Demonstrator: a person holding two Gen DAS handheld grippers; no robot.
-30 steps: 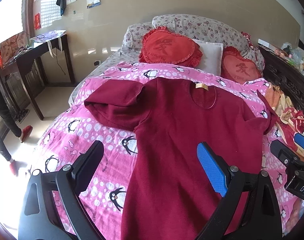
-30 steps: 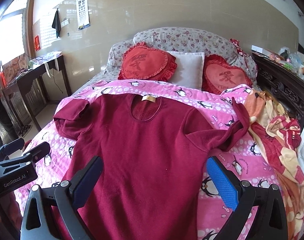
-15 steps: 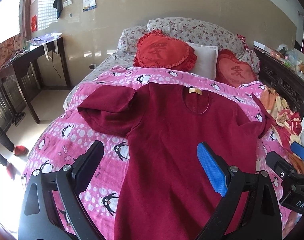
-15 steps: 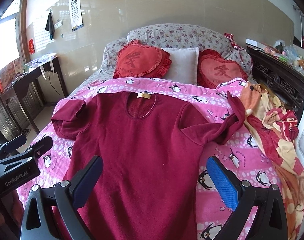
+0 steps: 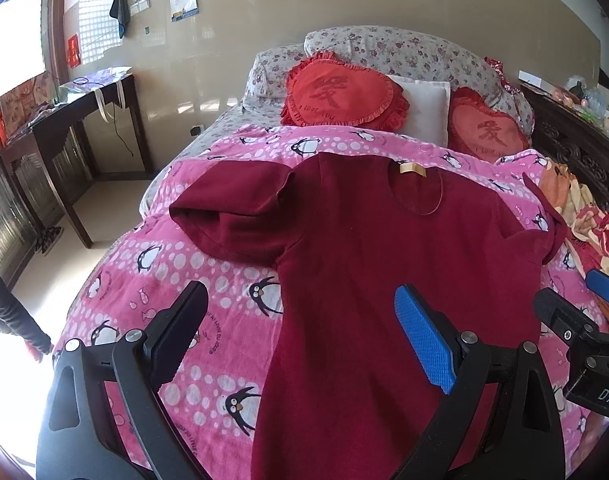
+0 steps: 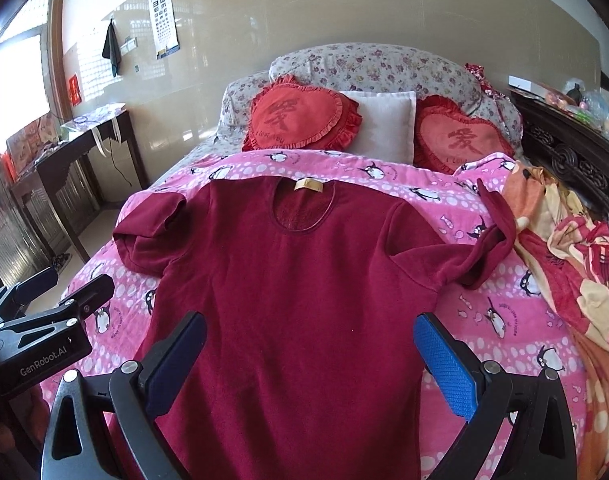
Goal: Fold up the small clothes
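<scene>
A dark red long-sleeved top [image 5: 384, 264] lies flat, front up, on a pink penguin blanket [image 5: 176, 272], collar toward the pillows. Its left sleeve [image 5: 232, 216] is folded back on itself; its right sleeve [image 6: 464, 256] is bunched with the cuff sticking up. My left gripper [image 5: 300, 320] is open and empty above the top's lower left side. My right gripper [image 6: 310, 344] is open and empty above the top's lower middle. Each gripper shows at the edge of the other's view, the right one [image 5: 584, 320] and the left one [image 6: 44, 312].
Two red heart cushions [image 6: 300, 122] and a white pillow [image 6: 384, 124] lie at the head of the bed. A crumpled orange and red cloth [image 6: 564, 248] lies along the right side. A dark wooden desk [image 5: 64, 120] stands left, a carved dark wooden unit [image 6: 576, 160] right.
Both cameras have shifted slightly, so the top sits a little differently in view. The person at the left has nearly left the left wrist view. Both grippers stay open.
</scene>
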